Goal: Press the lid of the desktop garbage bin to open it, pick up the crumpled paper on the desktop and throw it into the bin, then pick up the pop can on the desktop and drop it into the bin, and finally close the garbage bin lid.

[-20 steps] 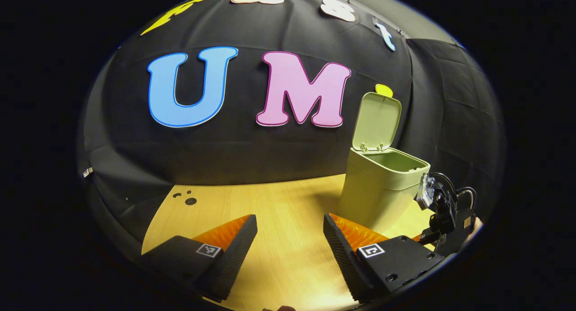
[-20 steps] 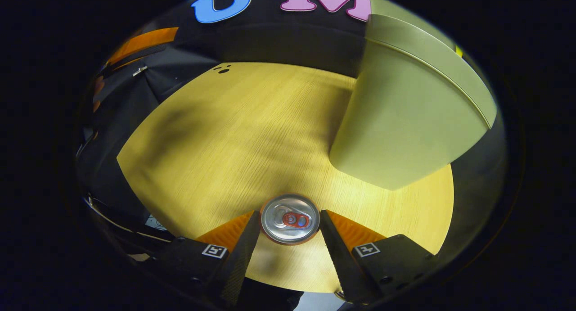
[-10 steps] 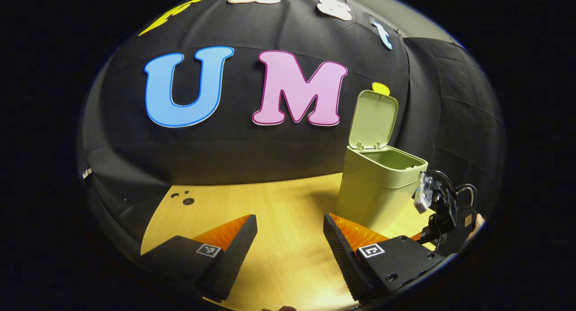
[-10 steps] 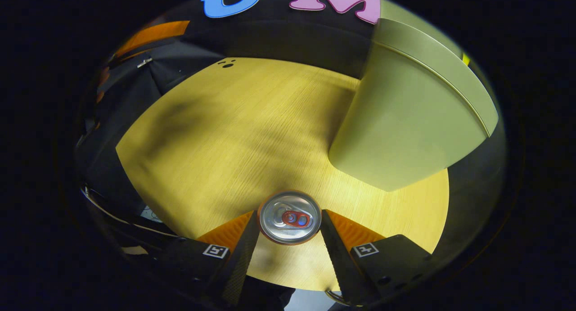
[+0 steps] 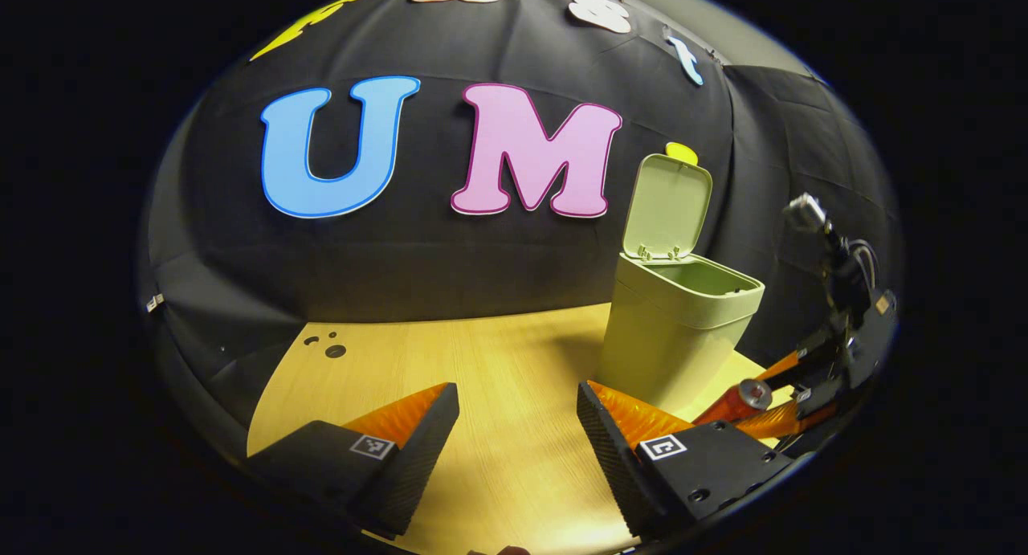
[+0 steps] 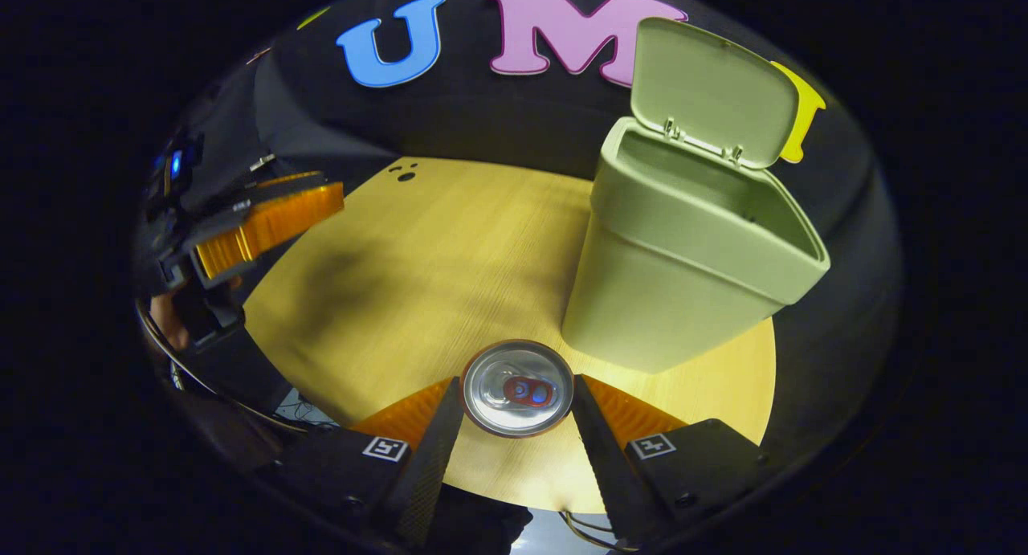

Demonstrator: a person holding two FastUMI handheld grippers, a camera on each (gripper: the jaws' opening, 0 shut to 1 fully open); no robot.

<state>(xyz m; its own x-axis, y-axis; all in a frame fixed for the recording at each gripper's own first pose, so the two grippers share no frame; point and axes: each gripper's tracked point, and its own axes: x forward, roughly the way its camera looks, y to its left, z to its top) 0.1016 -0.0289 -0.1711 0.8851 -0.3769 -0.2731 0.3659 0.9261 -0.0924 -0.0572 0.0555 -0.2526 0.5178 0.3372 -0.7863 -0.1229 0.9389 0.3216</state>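
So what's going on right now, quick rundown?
Right gripper shut on pop can, lifted beside bin. Left gripper open, holding nothing. Lid up, nothing between can and bin's open mouth.

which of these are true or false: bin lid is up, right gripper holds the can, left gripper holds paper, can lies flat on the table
1. The bin lid is up. True.
2. The right gripper holds the can. True; both fingers press its sides.
3. The left gripper holds paper. False; it is open with nothing between its fingers.
4. The can lies flat on the table. False; it is in the right gripper, top toward the camera.
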